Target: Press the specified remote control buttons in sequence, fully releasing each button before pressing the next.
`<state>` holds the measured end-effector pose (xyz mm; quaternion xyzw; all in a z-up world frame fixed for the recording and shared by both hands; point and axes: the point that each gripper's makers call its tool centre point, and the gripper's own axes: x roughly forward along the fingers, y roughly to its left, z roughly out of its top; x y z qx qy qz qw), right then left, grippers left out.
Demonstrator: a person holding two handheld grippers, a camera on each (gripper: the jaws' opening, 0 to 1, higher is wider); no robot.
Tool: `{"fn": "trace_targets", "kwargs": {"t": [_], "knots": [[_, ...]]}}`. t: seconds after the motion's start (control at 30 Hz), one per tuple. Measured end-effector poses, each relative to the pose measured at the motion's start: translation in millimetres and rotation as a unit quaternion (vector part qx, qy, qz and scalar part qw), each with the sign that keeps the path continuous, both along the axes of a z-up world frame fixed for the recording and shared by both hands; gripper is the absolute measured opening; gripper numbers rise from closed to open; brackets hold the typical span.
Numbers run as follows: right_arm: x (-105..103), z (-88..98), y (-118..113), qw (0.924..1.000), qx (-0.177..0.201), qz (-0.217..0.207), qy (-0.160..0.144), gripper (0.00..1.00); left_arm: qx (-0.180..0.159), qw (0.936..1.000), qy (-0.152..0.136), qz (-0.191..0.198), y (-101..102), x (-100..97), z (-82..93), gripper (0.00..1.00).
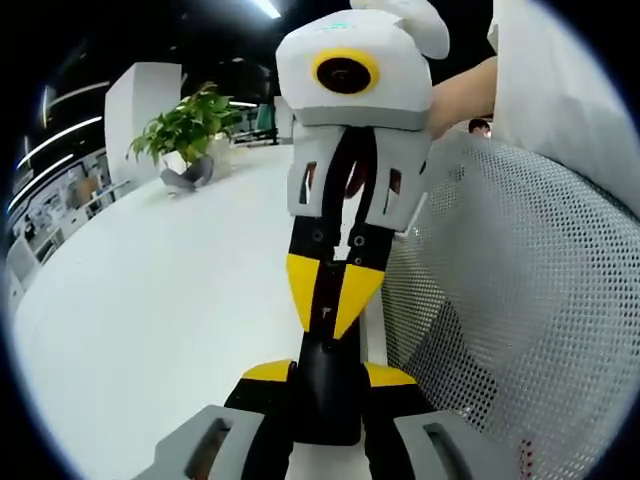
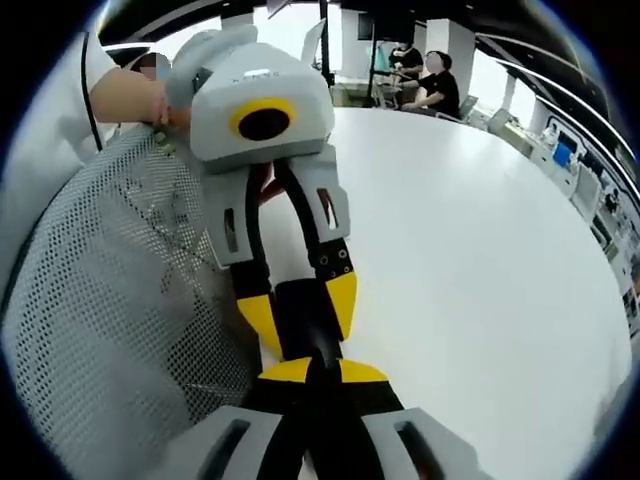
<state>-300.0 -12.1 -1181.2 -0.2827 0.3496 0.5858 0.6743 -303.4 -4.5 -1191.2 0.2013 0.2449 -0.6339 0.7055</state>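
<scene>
1. The remote control, a slim black bar, is held above the white table, near the table edge closest to the person.
2. The left gripper rises from the bottom of the left gripper view. Its yellow-tipped fingers are spread just enough to pinch the remote from both sides, over the table.
3. The right gripper comes down from above in that view, facing the left one. Its two yellow fingertips are drawn together into a single point, and that point touches the remote's upper face above the table.
4. In the right gripper view the right gripper has its fingers pressed together at the bottom, the tip meeting the remote control.
5. There the left gripper points back toward the camera, its yellow pads flanking the black bar over the table.
6. A person's hand grips the rear of the left gripper at the table's near edge.
7. A grey mesh chair back stands beside the table, just next to both grippers.
8. A potted plant stands on the table's far side.
9. Seated people are at the far end of the table.
</scene>
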Motion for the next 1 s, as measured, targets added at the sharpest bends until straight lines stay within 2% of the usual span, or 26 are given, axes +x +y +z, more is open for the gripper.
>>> {"fn": "trace_targets", "kwargs": {"t": [0.2, 0.33, 0.47, 0.53, 0.63, 0.7, 0.77, 0.87, 0.9, 0.97, 1.0], "knots": [[-6, -3.6, -13, 0.9995, 0.013, 0.026, 0.015, 0.23, 0.001, 1.0, -0.001, 0.001, 0, 0.2, -0.3, 0.25], [-7, -14.3, -26, 0.9991, -0.004, 0.039, 0.017, 0.28, 0.003, 1.0, -0.001, 0.002, 0, 0.3, -0.1, 0.25], [-2, -13.7, -24, 0.9986, 0.014, 0.051, 0.005, 0.23, 0.005, 1.0, -0.001, 0.006, 0, 0.2, 0.0, 0.25], [-4, -12.8, -24, 0.9987, 0.012, 0.048, 0.01, 0.23, 0.007, 1.0, 0.0, 0.007, -1, 0.4, -0.2, 0.25], [-6, -13.9, -25, 0.9969, 0.005, 0.077, -0.016, 0.22, 0.013, 0.9999, -0.005, 0.006, -2, 0.3, -0.6, 0.25], [-6, -13.7, -25, 0.9963, -0.001, 0.084, -0.018, 0.21, 0.014, 0.9998, -0.006, 0.011, -2, 0.5, -0.5, 0.25], [-6, -13.5, -25, 0.9965, 0.001, 0.082, -0.017, 0.21, 0.016, 0.9997, -0.007, 0.015, -1, 1.3, -0.4, 0.26], [-5, -13.6, -24, 0.9973, 0.01, 0.071, -0.018, 0.21, 0.041, 0.9988, -0.002, 0.027, 3, 4.8, -0.8, 0.27], [-5, -13.6, -24, 0.9976, 0.011, 0.066, -0.016, 0.21, 0.046, 0.9979, 0.011, 0.044, 5, 7.9, -0.1, 0.28], [-5, -13.6, -24, 0.9977, 0.014, 0.064, -0.017, 0.22, 0.019, 0.9964, 0.039, 0.073, 3, 11.0, 8.8, 0.31], [-5, -13.6, -23, 0.9977, 0.015, 0.063, -0.018, 0.22, -0.013, 0.9948, 0.048, 0.088, 0, 14.7, 22.8, 0.33]]}}
